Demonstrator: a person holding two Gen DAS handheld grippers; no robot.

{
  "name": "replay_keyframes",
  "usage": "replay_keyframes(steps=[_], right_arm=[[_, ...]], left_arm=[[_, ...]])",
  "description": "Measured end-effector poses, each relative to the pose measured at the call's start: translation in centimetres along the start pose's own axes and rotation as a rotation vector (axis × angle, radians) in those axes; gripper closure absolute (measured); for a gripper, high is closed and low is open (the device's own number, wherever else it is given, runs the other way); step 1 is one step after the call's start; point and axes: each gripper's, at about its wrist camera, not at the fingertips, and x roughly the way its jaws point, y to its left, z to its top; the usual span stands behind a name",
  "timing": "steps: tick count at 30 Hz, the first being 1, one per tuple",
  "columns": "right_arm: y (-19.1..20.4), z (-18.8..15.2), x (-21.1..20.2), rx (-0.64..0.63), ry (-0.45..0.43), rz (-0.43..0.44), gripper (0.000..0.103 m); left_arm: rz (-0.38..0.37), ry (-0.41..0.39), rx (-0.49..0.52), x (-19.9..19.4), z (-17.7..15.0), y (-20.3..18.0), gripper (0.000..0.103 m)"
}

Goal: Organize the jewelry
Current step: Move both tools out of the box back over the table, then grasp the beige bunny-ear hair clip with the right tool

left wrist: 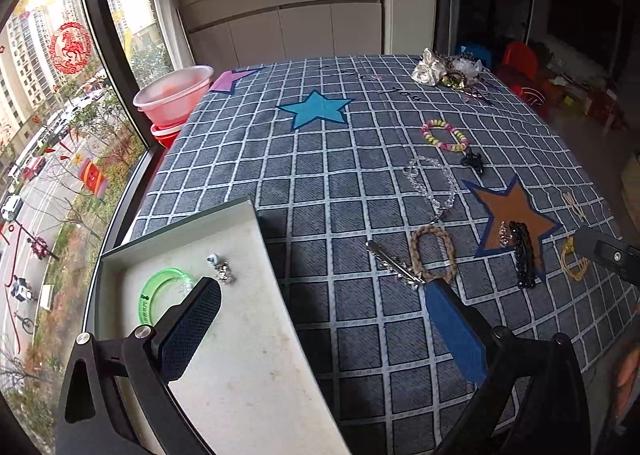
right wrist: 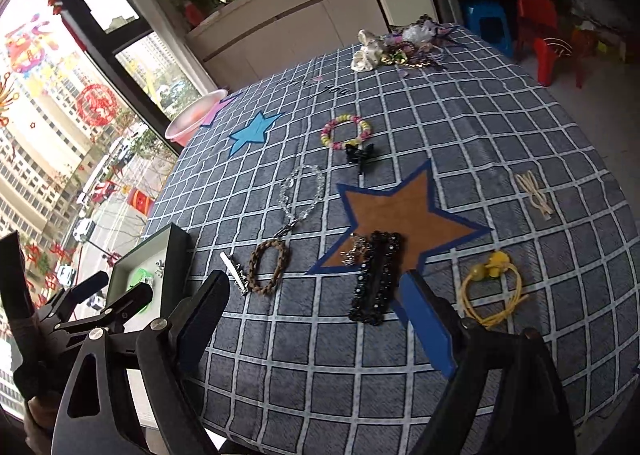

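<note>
In my left wrist view, my left gripper (left wrist: 322, 305) has its jaws spread fully wide with nothing between them, one finger hanging over the white tray (left wrist: 256, 355) and the other over the checked tablecloth (left wrist: 340, 175). The tray sits at the table edge near the window and holds a green bangle (left wrist: 162, 287), partly hidden by the finger, and just beside it a small silver piece (left wrist: 221, 269) whose kind I cannot tell. Outside the tray, on the cloth, I see a silver hair clip (left wrist: 394, 265) touching a braided brown bracelet (left wrist: 434, 255), a clear bead chain (left wrist: 434, 185), a colourful bead bracelet (left wrist: 444, 135) and a black beaded clip (left wrist: 524, 255) on the brown star. Beyond the table edge stands a pink basin (left wrist: 174, 95); its content I cannot see. In my right wrist view, my right gripper (right wrist: 312, 309) is also open and empty, above the cloth, with the black beaded clip (right wrist: 376, 279) lying between and just ahead of its fingers. A yellow hair tie (right wrist: 492, 291) lies to the right, and the tray (right wrist: 176, 255) with the green bangle (right wrist: 140, 277) is at the left, behind my left gripper (right wrist: 120, 289).
</note>
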Motion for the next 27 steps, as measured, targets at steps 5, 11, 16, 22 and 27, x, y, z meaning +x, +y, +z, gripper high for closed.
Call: replay_keyframes(steps=[5, 11, 16, 22, 27], right_arm=[[-3.1, 0.0, -0.5, 0.016, 0.046, -0.085, 0.014], [-7.7, 0.0, -0.7, 0.066, 0.075, -0.176, 0.014], [-11.1, 0.4, -0.6, 0.103, 0.079, -0.267, 0.014], [-13.8, 1.5, 0.3, 0.096, 0.089, -0.353, 0.014], [-14.8, 2.6, 2.0, 0.056, 0.103, -0.391, 0.014]], left_arm=[[-0.038, 0.020, 0.038, 0.3, 0.9, -3.0, 0.000], [-0.076, 0.029, 0.061, 1.6, 3.0, -6.3, 0.000], [-0.112, 0.051, 0.093, 4.1, 5.0, -9.4, 0.000], [-0.113, 0.076, 0.141, 7.5, 7.2, -12.7, 0.000], [-0.118, 0.087, 0.149, 9.9, 8.8, -14.4, 0.000]])
